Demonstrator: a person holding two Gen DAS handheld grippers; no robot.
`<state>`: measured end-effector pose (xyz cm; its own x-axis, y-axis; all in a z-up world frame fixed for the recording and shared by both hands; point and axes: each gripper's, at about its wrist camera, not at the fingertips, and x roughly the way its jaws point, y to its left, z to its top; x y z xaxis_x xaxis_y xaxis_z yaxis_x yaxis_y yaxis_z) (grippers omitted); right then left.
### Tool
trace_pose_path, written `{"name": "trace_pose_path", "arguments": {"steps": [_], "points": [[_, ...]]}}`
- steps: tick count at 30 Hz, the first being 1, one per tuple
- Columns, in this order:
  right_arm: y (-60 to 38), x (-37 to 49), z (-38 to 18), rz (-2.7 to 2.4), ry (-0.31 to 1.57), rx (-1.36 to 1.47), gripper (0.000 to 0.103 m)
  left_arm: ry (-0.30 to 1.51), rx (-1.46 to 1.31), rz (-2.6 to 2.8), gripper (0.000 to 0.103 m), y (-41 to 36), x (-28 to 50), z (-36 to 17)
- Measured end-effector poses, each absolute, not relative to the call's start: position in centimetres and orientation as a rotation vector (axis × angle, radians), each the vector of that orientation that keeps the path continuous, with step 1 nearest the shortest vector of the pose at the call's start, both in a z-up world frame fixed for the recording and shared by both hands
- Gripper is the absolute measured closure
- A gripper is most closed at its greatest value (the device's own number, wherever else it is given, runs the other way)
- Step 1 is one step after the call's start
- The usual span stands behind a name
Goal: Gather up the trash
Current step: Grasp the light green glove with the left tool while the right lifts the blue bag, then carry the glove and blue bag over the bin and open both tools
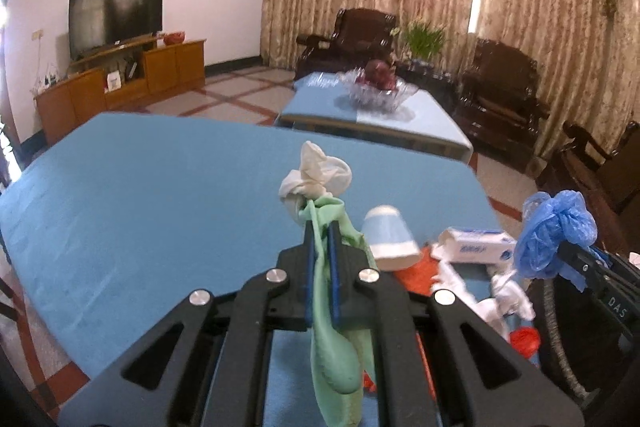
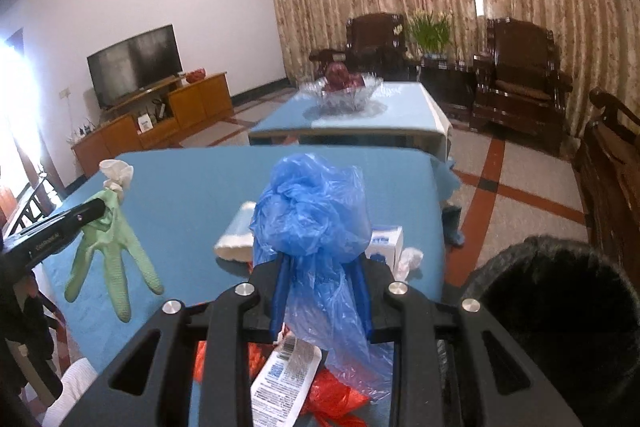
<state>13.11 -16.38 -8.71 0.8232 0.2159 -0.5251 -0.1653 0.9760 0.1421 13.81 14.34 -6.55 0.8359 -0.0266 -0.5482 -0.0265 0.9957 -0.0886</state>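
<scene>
My left gripper [image 1: 321, 227] is shut on a pale green rubber glove [image 1: 334, 359], lifted above the blue table [image 1: 140, 195]. A crumpled white tissue [image 1: 316, 175] sticks out past its tips. The right wrist view shows that glove [image 2: 112, 259] hanging with its fingers down at the left. My right gripper [image 2: 322, 263] is shut on a crumpled blue plastic bag [image 2: 312, 211], which also shows at the right of the left wrist view [image 1: 554, 231]. On the table lie a tipped blue-and-white paper cup [image 1: 390, 235], a tissue packet [image 1: 476, 245], white tissues [image 1: 504, 301] and orange-red plastic [image 2: 336, 393].
A black bin [image 2: 560, 319] stands off the table's right side. Beyond is a second blue table [image 2: 400, 111] with a glass bowl [image 2: 340, 91]. Dark wooden armchairs [image 2: 516, 75], a plant and curtains fill the back. A television [image 1: 116, 13] stands on a wooden cabinet at the left.
</scene>
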Motion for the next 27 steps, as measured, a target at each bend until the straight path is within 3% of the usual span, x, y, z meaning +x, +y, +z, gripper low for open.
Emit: {"name": "trace_pose_path", "arguments": {"steps": [9,27], "points": [[-18.2,10.9,-4.6,0.182,0.499,0.104,0.075,0.544,-0.093,-0.097,0.098,10.7,12.6,-2.8],[-23.2,6.0,-1.1,0.089,0.438,0.091,0.075,0.526,-0.047,-0.275,0.098,3.0,11.1,-1.1]]}}
